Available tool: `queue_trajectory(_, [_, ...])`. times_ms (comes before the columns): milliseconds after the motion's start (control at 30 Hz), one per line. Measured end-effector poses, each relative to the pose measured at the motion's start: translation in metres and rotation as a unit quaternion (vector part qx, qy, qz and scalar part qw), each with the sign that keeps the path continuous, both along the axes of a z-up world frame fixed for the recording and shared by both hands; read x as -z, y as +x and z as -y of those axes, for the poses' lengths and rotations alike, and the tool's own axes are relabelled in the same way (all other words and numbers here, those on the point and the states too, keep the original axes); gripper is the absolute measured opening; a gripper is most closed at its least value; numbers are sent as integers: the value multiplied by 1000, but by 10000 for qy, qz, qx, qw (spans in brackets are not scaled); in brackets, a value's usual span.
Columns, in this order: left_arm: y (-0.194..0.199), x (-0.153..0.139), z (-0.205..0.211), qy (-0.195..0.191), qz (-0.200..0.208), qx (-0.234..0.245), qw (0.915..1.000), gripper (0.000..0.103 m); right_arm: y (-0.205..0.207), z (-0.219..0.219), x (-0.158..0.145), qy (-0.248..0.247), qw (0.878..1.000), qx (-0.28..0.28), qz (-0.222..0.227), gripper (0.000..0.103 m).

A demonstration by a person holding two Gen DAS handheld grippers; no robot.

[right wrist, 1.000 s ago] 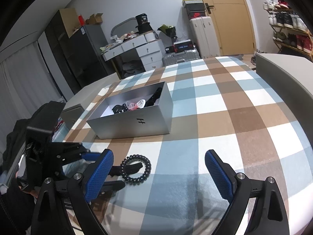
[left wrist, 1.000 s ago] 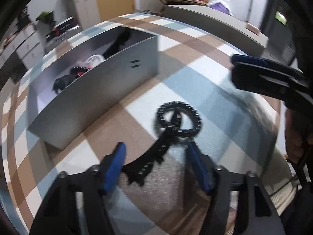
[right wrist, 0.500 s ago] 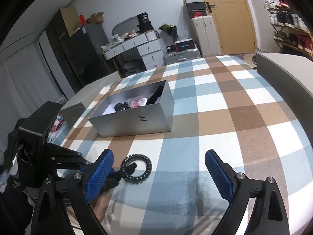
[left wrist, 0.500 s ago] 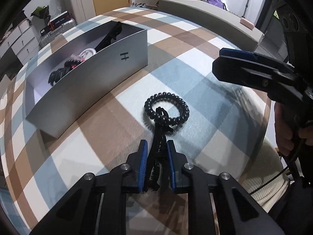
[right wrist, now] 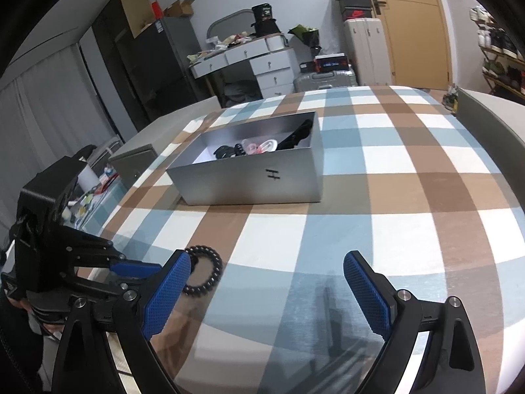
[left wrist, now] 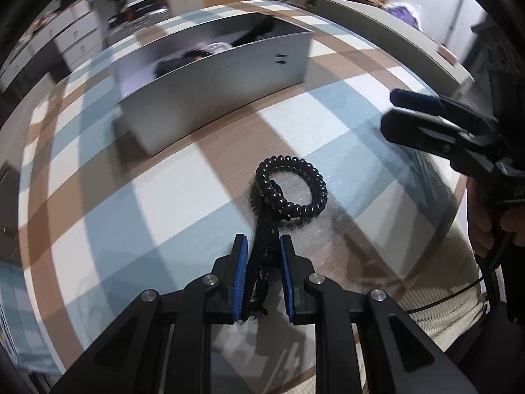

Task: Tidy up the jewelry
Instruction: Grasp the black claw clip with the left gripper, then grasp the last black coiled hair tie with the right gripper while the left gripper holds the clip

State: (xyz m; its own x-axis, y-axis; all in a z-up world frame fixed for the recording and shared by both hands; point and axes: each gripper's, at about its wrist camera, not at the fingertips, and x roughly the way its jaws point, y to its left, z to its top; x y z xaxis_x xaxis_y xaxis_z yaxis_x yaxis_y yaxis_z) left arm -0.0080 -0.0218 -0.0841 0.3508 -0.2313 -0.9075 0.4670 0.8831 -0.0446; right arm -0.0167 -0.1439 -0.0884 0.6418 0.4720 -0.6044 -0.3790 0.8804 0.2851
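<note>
Clip (left wrist: 262, 246), black, toothed and rigid, sits clamped between the left gripper's (left wrist: 262, 262) blue ribbed pads at lower centre, probably so it can be carried to the box. A glossy spiral coil (left wrist: 292, 193) loops its far end, resting on the checked cloth (left wrist: 131, 216). Upper centre, the grey metal box (left wrist: 213, 98) holds other pieces. Right gripper (right wrist: 265, 282), jaws apart, holds nothing.

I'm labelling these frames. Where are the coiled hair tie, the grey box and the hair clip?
coiled hair tie (left wrist: 313, 177): left wrist view, right side of loop.
grey box (right wrist: 236, 180): right wrist view, front wall.
hair clip (left wrist: 262, 233): left wrist view, its middle.
</note>
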Motion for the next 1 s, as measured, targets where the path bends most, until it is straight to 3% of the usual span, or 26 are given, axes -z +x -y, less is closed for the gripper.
queue_trajectory(333, [-4, -11, -21, -187, 173, -367, 9990, 14, 1, -31, 1, 80, 9989, -460, -43, 95])
queue_trajectory(467, [-4, -8, -25, 88, 309, -488, 9983, 14, 4, -54, 6, 1, 9967, -799, -158, 95])
queue_trajectory(700, [-2, -5, -43, -114, 289, -750, 9967, 14, 9, -94, 13, -455, 9914, -1208, -201, 95])
queue_trajectory(900, [-1, -7, -59, -303, 377, -1101, 9927, 14, 15, -118, 22, -1056, 9862, -1247, -266, 93])
queue_trajectory(1000, [-2, -9, -67, -389, 429, -1219, 9908, 14, 16, -125, 26, -1307, 9833, -1243, -263, 84])
